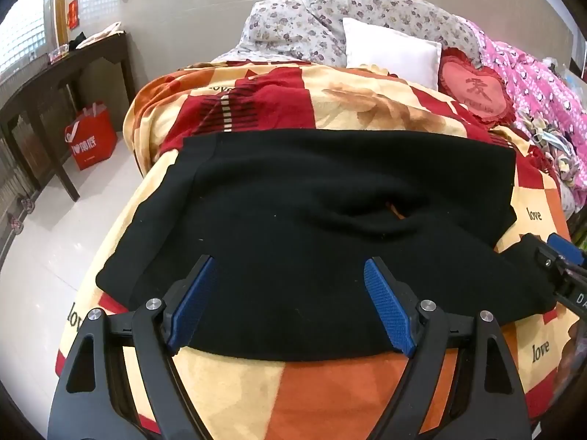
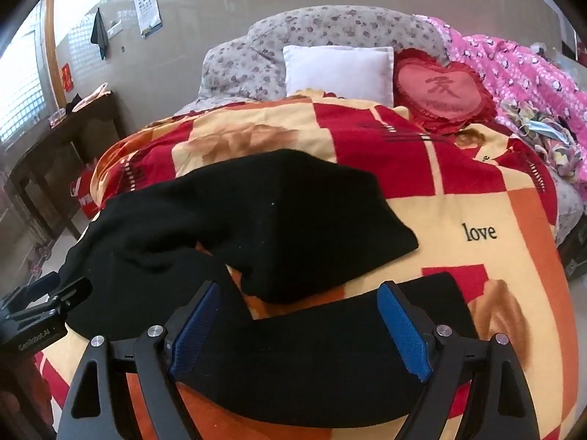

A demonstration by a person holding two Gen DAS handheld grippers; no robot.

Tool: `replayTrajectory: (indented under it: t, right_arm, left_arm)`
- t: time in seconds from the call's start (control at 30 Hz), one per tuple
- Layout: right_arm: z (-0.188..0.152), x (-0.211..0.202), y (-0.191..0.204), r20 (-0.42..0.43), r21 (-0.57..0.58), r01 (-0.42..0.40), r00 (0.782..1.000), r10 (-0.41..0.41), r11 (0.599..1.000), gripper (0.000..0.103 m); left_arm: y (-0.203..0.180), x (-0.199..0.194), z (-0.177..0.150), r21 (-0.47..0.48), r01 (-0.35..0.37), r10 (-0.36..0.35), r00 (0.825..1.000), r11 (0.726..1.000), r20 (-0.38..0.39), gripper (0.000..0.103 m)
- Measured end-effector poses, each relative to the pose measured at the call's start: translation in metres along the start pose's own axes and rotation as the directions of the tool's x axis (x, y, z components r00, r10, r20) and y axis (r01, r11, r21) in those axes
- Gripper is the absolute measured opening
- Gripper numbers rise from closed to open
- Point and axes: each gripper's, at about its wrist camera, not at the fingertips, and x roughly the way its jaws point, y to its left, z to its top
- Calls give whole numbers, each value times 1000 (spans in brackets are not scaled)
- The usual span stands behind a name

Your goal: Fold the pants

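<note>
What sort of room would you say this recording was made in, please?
Most likely a home bedroom: black pants lie on a bed's patterned blanket, with a white pillow and a heart-shaped cushion against the wall.

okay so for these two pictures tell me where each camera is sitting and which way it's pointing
Left wrist: on the left gripper, angled down along its open blue pads at the black pants' wide end on the blanket; the right gripper shows at the right edge.
Right wrist: on the right gripper, angled down over a pant leg, pads open; the left gripper shows at the left edge.
Shared: the pants, blanket, white pillow, heart cushion.
</note>
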Motion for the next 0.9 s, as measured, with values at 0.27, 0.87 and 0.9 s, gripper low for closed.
replayTrajectory:
  t: [0.27, 0.87, 0.9]
  right_arm:
    - [1, 5, 7, -8, -15, -4, 1000, 4, 1000, 86]
    - [1, 15, 9, -30, -16, 12, 999, -13, 1000, 86]
    - [1, 15, 9, -30, -15, 12, 999, -13, 1000, 86]
  left_arm:
    - [-1, 3, 1, -3, -2, 2, 1000, 1000, -10, 82]
    - [4, 8, -1, -20, 10, -10, 1000, 1000, -21, 82]
    - [4, 9, -2, -18, 8, -8, 1000, 1000, -11, 82]
